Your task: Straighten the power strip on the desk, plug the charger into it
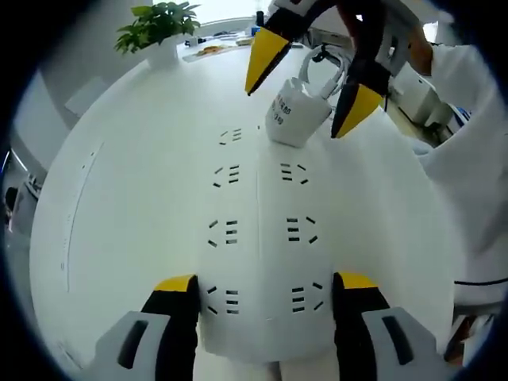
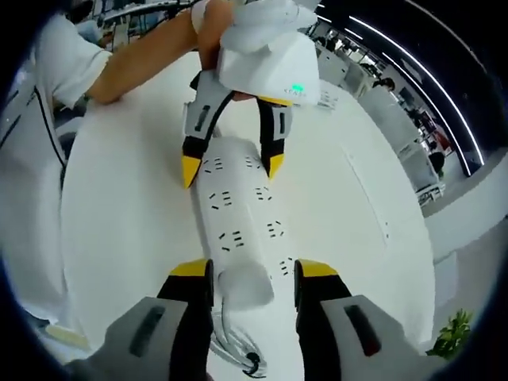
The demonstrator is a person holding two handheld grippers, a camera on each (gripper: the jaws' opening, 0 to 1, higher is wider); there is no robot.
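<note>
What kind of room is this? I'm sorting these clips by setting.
Probably an open office or lab: a big white desk holding a power strip and charger, a potted plant at its edge, and long ceiling lights over rows of workstations.

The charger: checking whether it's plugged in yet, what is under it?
The charger, in the right claw, sits over the power strip's far end. Its prongs and the socket beneath are covered.

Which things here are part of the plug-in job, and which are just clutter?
Job:
- power strip, between the left gripper jaws
- charger, between the right gripper jaws, above the strip's far end
- charger cable
- desk

Lying about:
- potted plant
- items at the desk's far edge
</note>
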